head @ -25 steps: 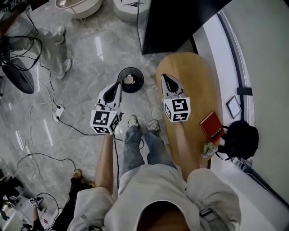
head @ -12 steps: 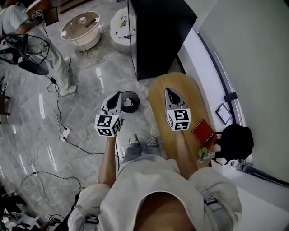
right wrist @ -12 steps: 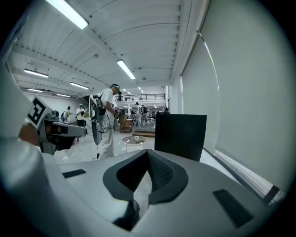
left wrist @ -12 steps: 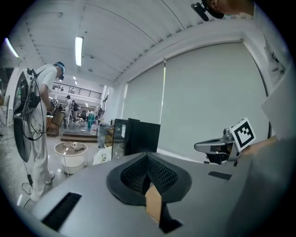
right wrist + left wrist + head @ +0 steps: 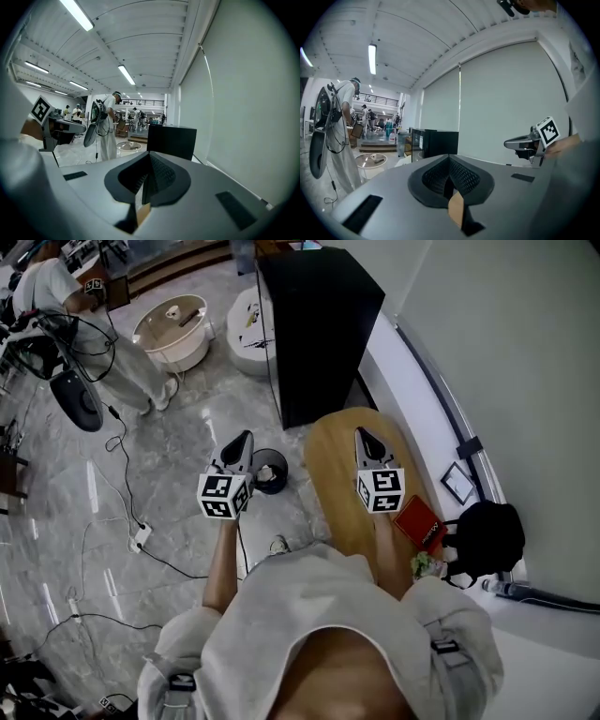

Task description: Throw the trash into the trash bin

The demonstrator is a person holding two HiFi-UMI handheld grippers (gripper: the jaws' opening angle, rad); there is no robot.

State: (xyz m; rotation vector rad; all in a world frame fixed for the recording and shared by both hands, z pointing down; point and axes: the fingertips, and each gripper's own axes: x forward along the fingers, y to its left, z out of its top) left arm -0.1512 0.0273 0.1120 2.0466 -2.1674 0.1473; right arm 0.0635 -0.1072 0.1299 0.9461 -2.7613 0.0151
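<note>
The trash bin (image 5: 283, 467) stands on the floor just beside the wooden table's (image 5: 342, 507) left edge, with pale crumpled trash (image 5: 265, 476) inside and open floor to its left. The left gripper (image 5: 246, 438) is raised above the bin's left rim, jaws pressed together and empty. The right gripper (image 5: 362, 434), also closed on nothing, is held over the table's far end near the black cabinet (image 5: 319, 324).

The floor (image 5: 187, 418) gleams: polished grey marble, throwing back the lights. The oval worktop (image 5: 333, 484) is smooth pale wood, matt. The black cabinet (image 5: 319, 296) looks flat and dull. The left gripper (image 5: 242, 439) and right gripper (image 5: 364, 435) wear matt grey plastic shells; their fingers (image 5: 464, 176) show black, finely ribbed faces. Red book (image 5: 419, 522), slight sheen. Black bag (image 5: 487, 535), soft cloth.
</note>
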